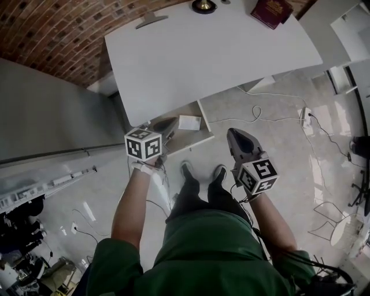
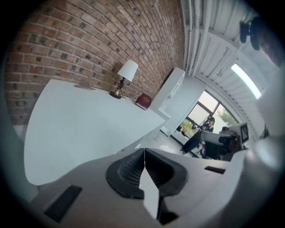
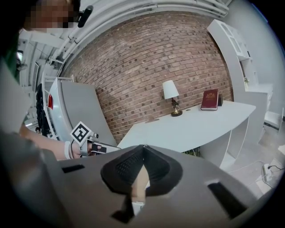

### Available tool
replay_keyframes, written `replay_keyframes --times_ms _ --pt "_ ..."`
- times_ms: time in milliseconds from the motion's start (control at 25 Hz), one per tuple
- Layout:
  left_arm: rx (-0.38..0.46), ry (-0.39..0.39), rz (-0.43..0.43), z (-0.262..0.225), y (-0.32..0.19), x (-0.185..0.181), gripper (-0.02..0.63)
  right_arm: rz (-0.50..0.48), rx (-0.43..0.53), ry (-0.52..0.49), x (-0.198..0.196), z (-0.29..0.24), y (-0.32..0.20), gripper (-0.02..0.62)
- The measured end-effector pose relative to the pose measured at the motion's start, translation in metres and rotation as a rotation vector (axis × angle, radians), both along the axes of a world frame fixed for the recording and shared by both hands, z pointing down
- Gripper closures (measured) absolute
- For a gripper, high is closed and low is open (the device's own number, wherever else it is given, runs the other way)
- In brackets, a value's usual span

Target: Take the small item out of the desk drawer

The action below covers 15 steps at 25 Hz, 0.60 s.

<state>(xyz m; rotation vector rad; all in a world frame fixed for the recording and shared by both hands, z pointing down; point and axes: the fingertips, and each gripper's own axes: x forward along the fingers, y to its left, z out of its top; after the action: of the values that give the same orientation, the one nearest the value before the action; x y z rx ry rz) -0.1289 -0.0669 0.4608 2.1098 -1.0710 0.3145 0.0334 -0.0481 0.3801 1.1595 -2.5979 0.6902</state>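
Under the front edge of the white desk (image 1: 202,52) an open drawer (image 1: 188,139) shows its wooden bottom. A small white card (image 1: 189,122) lies flat in it. My left gripper (image 1: 171,122) hovers over the drawer's left part, its tips just left of the card. In the left gripper view its jaws (image 2: 144,151) are pressed together, and I see nothing held between them. My right gripper (image 1: 233,132) hangs to the right of the drawer over the floor. Its jaws (image 3: 142,147) meet at the tips with nothing in them.
On the desk's far side stand a lamp (image 1: 203,6) and a dark red book (image 1: 270,10). A grey cabinet (image 1: 46,115) fills the left. Cables and a power strip (image 1: 306,115) lie on the floor to the right. My feet (image 1: 202,170) stand just before the drawer.
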Motion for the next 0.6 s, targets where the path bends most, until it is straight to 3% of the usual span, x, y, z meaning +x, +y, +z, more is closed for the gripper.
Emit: replay_keyframes --times_ms 200,440,600 --pt "0.019 -0.19 0.086 0.025 0.005 0.011 0.597 0.015 -0.008 -0.006 0.0 0.005 -0.003 0.592" --pt "-0.01 -0.262 0.186 0.069 0.008 0.029 0.586 0.042 -0.047 0.002 0.008 0.028 -0.003 0.592" --pt "-0.028 -0.357 0.284 0.108 0.012 0.041 0.494 0.067 -0.072 -0.01 0.017 0.045 -0.002 0.592"
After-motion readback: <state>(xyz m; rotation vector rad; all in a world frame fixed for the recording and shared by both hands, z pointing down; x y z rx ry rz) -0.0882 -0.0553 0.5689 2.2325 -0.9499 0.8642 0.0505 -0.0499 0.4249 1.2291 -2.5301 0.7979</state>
